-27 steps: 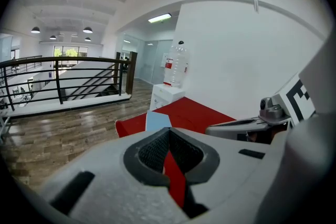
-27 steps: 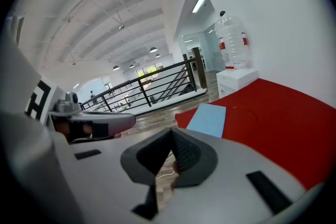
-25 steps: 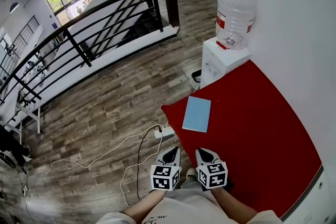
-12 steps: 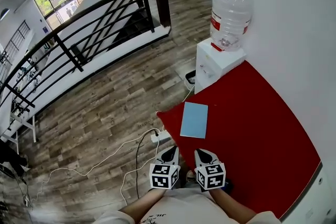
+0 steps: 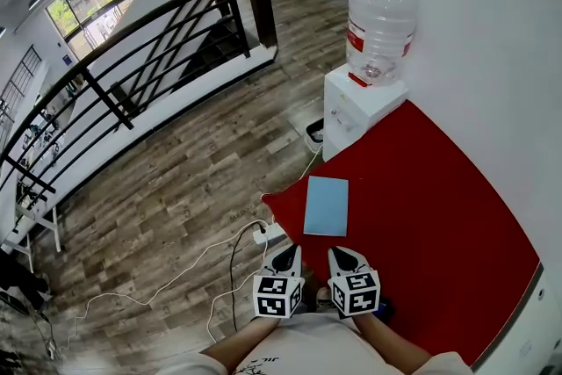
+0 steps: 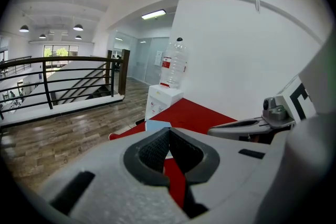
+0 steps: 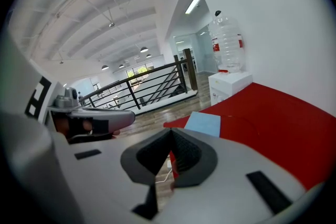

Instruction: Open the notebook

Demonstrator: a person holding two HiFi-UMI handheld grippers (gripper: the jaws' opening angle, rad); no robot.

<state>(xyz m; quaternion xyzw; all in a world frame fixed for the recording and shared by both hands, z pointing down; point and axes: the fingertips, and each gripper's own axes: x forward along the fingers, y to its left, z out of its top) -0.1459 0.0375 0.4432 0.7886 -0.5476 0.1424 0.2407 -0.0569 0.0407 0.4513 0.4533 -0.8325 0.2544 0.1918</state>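
Observation:
A closed light-blue notebook (image 5: pixel 327 205) lies flat near the left corner of a red table (image 5: pixel 421 215); it also shows in the left gripper view (image 6: pixel 157 125) and the right gripper view (image 7: pixel 203 123). Both grippers hover side by side in front of the person's body, short of the notebook. The left gripper (image 5: pixel 288 254) sits off the table's near-left edge with its jaws shut and nothing between them. The right gripper (image 5: pixel 343 255) is over the table's near edge, its jaws closed tip to tip and empty. Neither touches the notebook.
A white water dispenser (image 5: pixel 356 110) with a clear bottle (image 5: pixel 378 20) stands at the table's far corner against a white wall. On the wood floor lie a power strip (image 5: pixel 270 233) and cables (image 5: pixel 189 255). A black railing (image 5: pixel 132 57) runs along the left.
The view has shifted forward: the table, notebook and dispenser sit a little nearer and more central. Both grippers stay side by side and shut.

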